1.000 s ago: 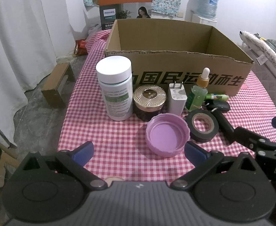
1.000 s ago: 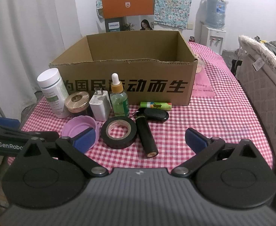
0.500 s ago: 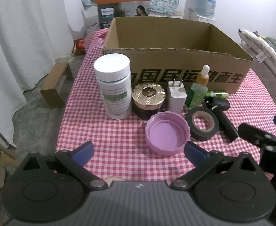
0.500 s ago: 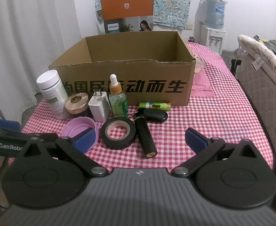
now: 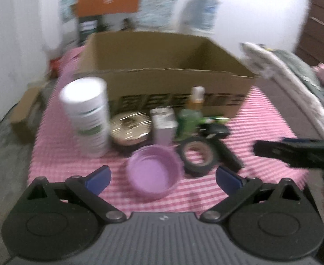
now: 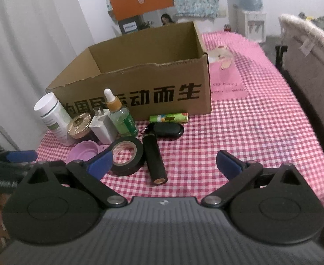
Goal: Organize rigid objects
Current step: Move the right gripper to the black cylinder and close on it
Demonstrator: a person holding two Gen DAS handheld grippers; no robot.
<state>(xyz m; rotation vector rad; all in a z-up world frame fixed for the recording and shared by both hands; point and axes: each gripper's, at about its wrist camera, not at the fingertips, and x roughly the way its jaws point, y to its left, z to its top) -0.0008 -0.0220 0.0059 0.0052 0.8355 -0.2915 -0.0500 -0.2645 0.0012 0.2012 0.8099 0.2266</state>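
Small items stand in front of an open cardboard box on a pink checked tablecloth: a white bottle, a gold-lidded jar, a white charger, a green dropper bottle, a green tube and a black key fob. My left gripper is closing; the purple lid lies between its fingers, untouched. My right gripper is closing too. A black cylinder and a black tape roll lie between its fingers, untouched.
A padded bed edge runs along the table's right side. White curtains hang at the left, with a low wooden stool on the floor. A pink printed sheet lies on the table right of the box.
The left view has swung and blurred, with the purple lid now closer between its fingers. The right gripper has moved and rolled, tilting its view. Both pairs of jaws stand slightly narrower.
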